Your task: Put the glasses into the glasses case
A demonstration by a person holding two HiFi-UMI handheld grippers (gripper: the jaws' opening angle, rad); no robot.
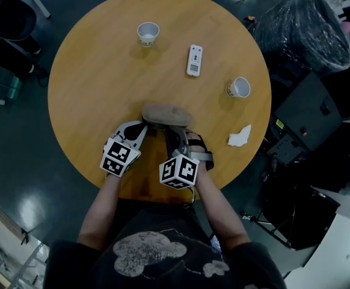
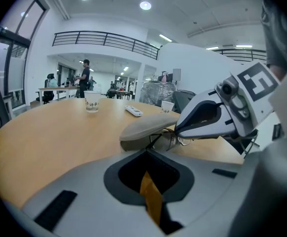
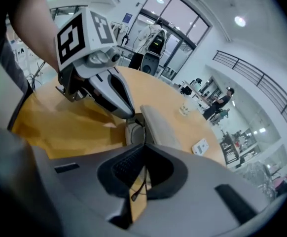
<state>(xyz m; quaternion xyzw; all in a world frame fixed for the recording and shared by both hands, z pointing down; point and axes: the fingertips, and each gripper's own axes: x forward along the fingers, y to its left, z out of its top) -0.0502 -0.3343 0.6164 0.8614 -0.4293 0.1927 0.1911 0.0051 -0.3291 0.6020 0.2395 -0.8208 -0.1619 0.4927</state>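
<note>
The grey glasses case (image 1: 166, 115) lies near the table's front edge with its lid (image 2: 151, 126) raised. The glasses (image 2: 172, 141) sit partly inside it, under the lid. My left gripper (image 1: 144, 126) is at the case's left end, its jaws shut on the rim of the lower shell (image 2: 133, 144). My right gripper (image 1: 174, 132) reaches in from the front right. It is shut on a thin black temple arm of the glasses (image 3: 139, 181), which runs between its jaws toward the case (image 3: 156, 125). The two grippers nearly touch over the case.
On the round wooden table (image 1: 91, 83) stand a paper cup (image 1: 148, 33) at the back, a white remote (image 1: 194, 60) and a second cup (image 1: 239, 87) on the right. A crumpled tissue (image 1: 240, 136) lies near the right edge. Dark equipment crowds the floor at right.
</note>
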